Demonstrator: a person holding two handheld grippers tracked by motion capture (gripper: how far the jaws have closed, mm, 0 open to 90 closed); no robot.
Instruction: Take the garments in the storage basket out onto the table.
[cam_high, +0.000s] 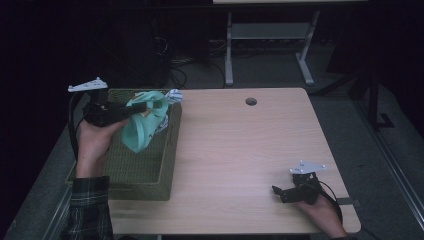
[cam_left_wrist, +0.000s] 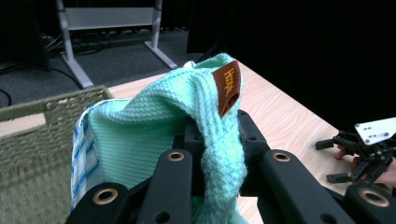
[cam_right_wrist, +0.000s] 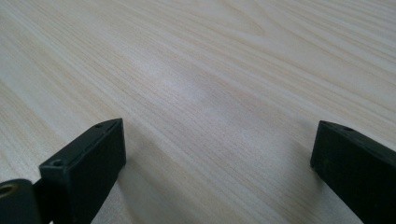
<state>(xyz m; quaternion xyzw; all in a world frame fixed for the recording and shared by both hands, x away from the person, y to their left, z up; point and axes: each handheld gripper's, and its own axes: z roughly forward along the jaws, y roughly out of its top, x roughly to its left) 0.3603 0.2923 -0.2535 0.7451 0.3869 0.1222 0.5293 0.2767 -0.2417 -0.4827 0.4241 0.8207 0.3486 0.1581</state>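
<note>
Cloth is the matter in hand: a mint-green knitted cloth (cam_high: 142, 125) hangs from the left gripper (cam_high: 134, 109), lifted above the woven basket (cam_high: 142, 170) that sits on the left part of the counter (cam_high: 240, 150). In the left gripper view the jaws are pinching a gathered fold of the knit between them, with the fabric bunched over and around the black jaws and a small brown tag (cam_left_wrist: 228, 87) standing up at the top of the fold. A second piece, a blue-and-white checked cloth (cam_high: 173, 95), shows beside the green one, at its far edge in the high view and along its left edge in the left gripper view; whether it is caught in the same pinch I cannot tell. The right gripper (cam_high: 281, 192) rests low on the counter near the front right corner, well apart from the basket, its jaws spread with nothing between them and bare wood in front. The knit looks light, soft and limp, so it will likely drape and swing rather than hold any shape, and a shallow pinch on a thin edge could slip out. A hold on a thick gathered fold, as now, seems safest; the free lower corner hanging toward the basket would be the natural place for the other gripper to take if the cloth is to be spread.
</note>
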